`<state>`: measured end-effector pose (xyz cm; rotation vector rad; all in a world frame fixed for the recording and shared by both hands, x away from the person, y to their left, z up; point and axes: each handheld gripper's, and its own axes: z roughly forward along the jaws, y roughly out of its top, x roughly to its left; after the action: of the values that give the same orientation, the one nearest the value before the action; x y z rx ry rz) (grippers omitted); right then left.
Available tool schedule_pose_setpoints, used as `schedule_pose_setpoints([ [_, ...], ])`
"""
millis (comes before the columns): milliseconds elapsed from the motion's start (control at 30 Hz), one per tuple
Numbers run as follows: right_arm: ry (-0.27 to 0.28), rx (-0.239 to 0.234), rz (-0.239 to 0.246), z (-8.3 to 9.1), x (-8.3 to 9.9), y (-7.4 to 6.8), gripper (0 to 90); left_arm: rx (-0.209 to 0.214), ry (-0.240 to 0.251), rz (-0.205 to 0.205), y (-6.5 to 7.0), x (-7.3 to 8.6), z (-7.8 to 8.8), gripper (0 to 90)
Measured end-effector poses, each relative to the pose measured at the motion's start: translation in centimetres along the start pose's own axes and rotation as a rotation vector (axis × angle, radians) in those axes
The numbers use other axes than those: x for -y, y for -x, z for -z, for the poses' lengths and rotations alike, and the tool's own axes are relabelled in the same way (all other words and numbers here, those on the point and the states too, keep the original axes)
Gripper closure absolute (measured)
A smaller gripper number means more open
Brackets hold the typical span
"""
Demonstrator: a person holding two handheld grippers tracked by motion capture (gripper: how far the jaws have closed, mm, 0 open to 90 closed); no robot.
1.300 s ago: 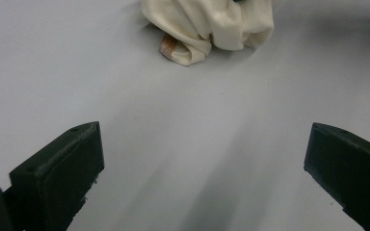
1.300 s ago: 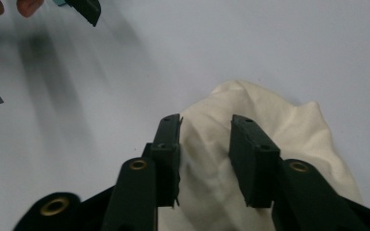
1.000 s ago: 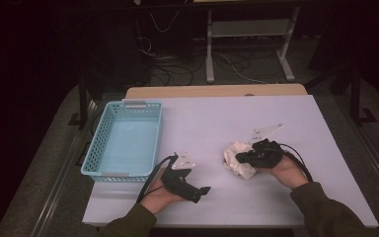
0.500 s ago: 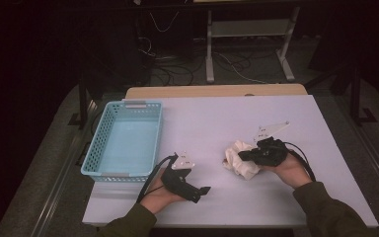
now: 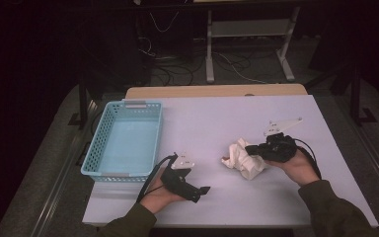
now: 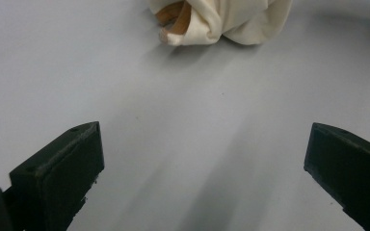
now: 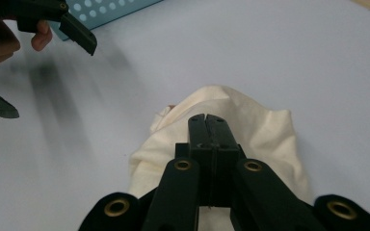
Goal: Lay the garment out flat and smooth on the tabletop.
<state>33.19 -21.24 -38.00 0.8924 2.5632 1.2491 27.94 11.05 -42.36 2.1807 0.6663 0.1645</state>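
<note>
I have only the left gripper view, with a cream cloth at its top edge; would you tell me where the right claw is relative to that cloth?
Observer: The right claw lies over the cloth with its jaws shut; I cannot tell whether a fold is pinched.
Operator: Thank you. Is there a container nearby?
Observer: Yes, a light blue basket stands on the left part of the table, just beyond the left claw.
Operator: Is anything in it?
Observer: No, its floor looks bare in the high view.
</note>
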Motion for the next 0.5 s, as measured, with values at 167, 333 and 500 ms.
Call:
schedule_pose_setpoints([
  [167,0.018,0.015,-0.017,0.7,0.2,0.6,89.2,0.0,-0.002,-0.001,0.0,0.0,0.0,0.0],
  [333,0.027,0.028,-0.029,1.1,0.4,1.1,89.1,-0.001,-0.002,-0.001,0.0,0.0,0.0,0.0],
  [500,0.033,0.044,-0.046,1.6,0.6,1.6,89.2,-0.001,0.0,-0.002,0.0,0.0,0.1,0.0],
])
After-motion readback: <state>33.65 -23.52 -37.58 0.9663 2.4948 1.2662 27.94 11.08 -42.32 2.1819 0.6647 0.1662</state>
